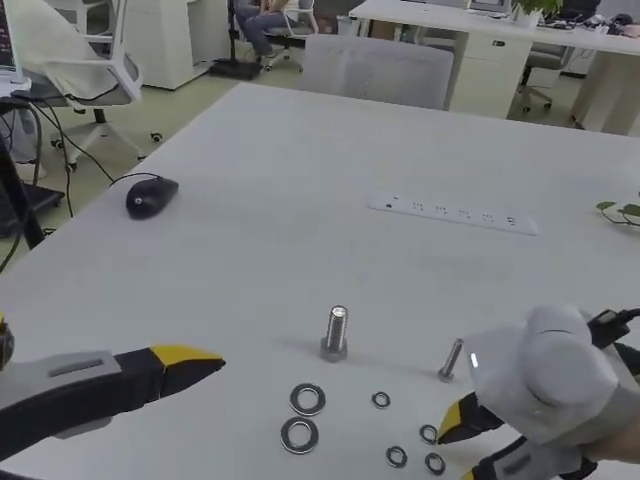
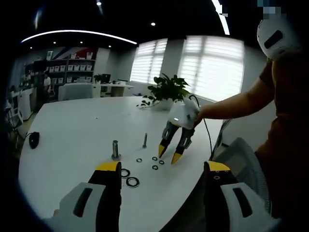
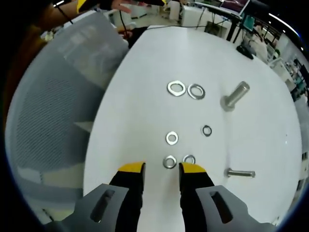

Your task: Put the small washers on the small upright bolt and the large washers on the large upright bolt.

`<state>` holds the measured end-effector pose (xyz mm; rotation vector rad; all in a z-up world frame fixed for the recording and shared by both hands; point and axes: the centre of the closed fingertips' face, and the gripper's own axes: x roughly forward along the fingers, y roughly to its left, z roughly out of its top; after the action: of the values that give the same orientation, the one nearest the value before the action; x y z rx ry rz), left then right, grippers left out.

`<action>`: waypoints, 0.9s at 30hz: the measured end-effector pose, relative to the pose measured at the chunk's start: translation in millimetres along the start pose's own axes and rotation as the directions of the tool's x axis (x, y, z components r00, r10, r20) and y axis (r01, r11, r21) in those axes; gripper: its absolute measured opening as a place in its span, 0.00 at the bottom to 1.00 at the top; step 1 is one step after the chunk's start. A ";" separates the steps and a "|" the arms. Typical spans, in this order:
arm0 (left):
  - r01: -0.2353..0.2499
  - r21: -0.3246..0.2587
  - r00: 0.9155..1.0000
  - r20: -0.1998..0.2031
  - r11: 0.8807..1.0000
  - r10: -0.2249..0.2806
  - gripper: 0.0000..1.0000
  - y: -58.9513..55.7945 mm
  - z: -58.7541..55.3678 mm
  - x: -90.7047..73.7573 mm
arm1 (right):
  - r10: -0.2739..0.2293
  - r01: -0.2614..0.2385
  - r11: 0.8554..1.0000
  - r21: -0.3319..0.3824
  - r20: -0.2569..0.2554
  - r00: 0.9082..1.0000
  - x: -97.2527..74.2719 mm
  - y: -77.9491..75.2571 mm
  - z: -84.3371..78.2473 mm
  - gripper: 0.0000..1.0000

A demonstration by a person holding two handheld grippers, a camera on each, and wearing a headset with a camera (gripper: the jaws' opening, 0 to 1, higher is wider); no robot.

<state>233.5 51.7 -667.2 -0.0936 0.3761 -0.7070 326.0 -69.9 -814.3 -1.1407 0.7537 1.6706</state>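
The large bolt [image 1: 336, 332] and the thinner small bolt [image 1: 451, 360] stand upright on the white table [image 1: 300, 180]. In front of them lie two large washers [image 1: 307, 399] [image 1: 299, 435] and several small washers [image 1: 381, 400]. My right gripper [image 3: 162, 168] is open, tips pointing down at the table; one small washer [image 3: 169, 162] lies just ahead of its gap and another [image 3: 189, 159] by its right tip. From the right gripper view the large bolt [image 3: 235, 95] is far right. My left gripper [image 2: 163, 166] is open wide and holds nothing, left of the washers [image 2: 133, 182].
A black mouse [image 1: 151, 196] lies at the left of the table and a white power strip [image 1: 455, 214] farther back. A grey mesh chair [image 3: 58, 96] stands at the near table edge. A potted plant [image 2: 167, 89] sits at the table's end.
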 end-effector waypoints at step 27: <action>-0.008 -0.002 1.000 0.003 1.000 0.008 0.69 2.4 1.2 0.9 | 0.038 -0.045 0.996 -0.080 -0.081 0.996 10.0 -5.8 -5.2 0.22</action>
<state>236.0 52.9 -666.8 -0.0952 0.3743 -0.6980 332.0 -68.7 -825.5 -1.2632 0.7695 1.7125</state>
